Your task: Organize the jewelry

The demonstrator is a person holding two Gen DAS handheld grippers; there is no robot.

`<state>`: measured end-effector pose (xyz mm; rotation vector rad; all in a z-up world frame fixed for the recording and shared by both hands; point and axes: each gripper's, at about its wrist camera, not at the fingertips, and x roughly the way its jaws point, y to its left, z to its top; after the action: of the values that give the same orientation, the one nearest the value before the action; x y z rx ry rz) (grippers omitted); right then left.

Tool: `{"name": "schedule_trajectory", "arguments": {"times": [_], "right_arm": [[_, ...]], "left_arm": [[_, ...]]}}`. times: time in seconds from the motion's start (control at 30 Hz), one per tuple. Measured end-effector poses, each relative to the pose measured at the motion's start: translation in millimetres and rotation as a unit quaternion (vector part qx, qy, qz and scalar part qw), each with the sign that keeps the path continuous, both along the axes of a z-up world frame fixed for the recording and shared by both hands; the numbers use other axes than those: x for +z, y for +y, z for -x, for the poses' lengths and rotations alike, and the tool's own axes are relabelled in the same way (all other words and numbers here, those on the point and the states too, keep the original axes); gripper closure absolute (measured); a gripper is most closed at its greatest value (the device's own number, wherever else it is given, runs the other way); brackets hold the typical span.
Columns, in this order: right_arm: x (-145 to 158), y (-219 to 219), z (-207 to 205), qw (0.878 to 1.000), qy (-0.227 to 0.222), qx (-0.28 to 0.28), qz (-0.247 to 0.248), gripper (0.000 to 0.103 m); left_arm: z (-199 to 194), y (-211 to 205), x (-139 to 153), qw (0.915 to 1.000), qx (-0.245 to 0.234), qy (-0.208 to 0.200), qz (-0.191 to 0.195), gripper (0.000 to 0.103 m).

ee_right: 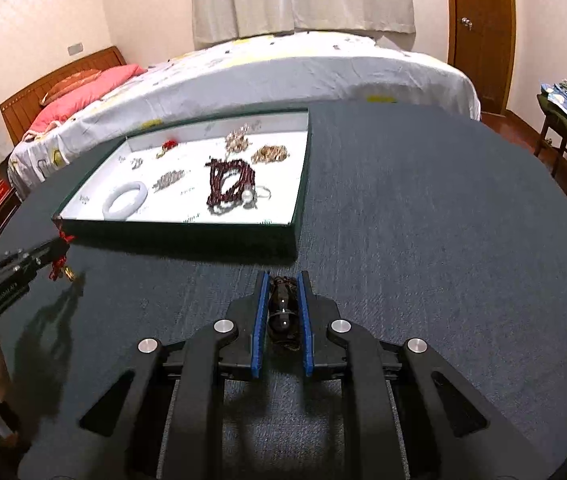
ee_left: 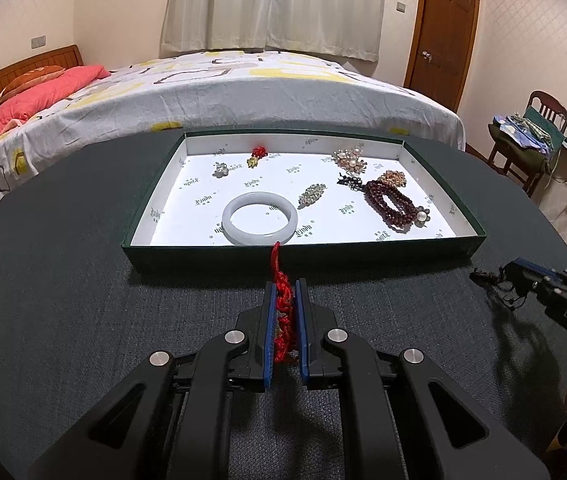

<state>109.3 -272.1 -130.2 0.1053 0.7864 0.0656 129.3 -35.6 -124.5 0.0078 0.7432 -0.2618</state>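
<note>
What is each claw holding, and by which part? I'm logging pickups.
Left claw: red knotted cord charm, pinched around its knotted middle. Right claw: dark bead piece, gripped across its body.

We saw the counter (ee_left: 63, 280) covered in matt, coarse-woven dark cloth. The box (ee_left: 303, 250) looked like matt green card outside, with smooth white printed paper lining it. The bangle (ee_left: 259, 218) had a glossy, milky, stone-like polish. The dark red beads (ee_left: 389, 200) shone glassily. The knotted cord (ee_left: 283, 304) was braided red thread, rough in texture. Both gripper bodies were matt black plastic with ribbed blue pads (ee_right: 260, 320) and brushed metal pins (ee_left: 234, 336). The door (ee_left: 443, 28) was varnished wood.
</note>
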Motion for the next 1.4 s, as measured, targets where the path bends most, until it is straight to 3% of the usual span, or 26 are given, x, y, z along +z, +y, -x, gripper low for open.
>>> {"name": "schedule_trajectory", "arguments": {"times": [0.23, 0.33, 0.6, 0.67, 0.73, 0.83, 1.1, 1.4], "right_arm": [[-16, 6, -4, 1.0, 0.031, 0.006, 0.0, 0.086], [-15, 5, -6, 1.0, 0.028, 0.0, -0.002, 0.064], [-20, 5, -20, 0.999, 0.031, -0.005, 0.01, 0.063], [-24, 5, -24, 0.999, 0.04, -0.005, 0.012, 0.07], [-24, 4, -24, 0.999, 0.039, -0.005, 0.011, 0.087], [-25, 2, -24, 0.999, 0.039, -0.005, 0.005, 0.094], [-12, 3, -11, 1.0, 0.008, -0.003, -0.003, 0.095], [29, 7, 3, 0.999, -0.049, 0.008, -0.021, 0.095]], "left_arm": [[0, -1, -1, 1.0, -0.001, 0.002, 0.0, 0.093], [0, -1, -1, 1.0, -0.001, 0.002, 0.0, 0.093], [-1, -1, -4, 1.0, -0.002, 0.006, 0.0, 0.093], [-1, -1, -5, 1.0, -0.002, 0.006, 0.0, 0.093], [-1, -1, -5, 1.0, -0.002, 0.006, 0.0, 0.093], [-1, -2, -6, 1.0, -0.002, 0.008, 0.0, 0.093], [1, -1, 0, 1.0, 0.0, -0.003, 0.003, 0.093], [6, 0, 21, 0.9996, -0.001, -0.026, 0.013, 0.093]]}}
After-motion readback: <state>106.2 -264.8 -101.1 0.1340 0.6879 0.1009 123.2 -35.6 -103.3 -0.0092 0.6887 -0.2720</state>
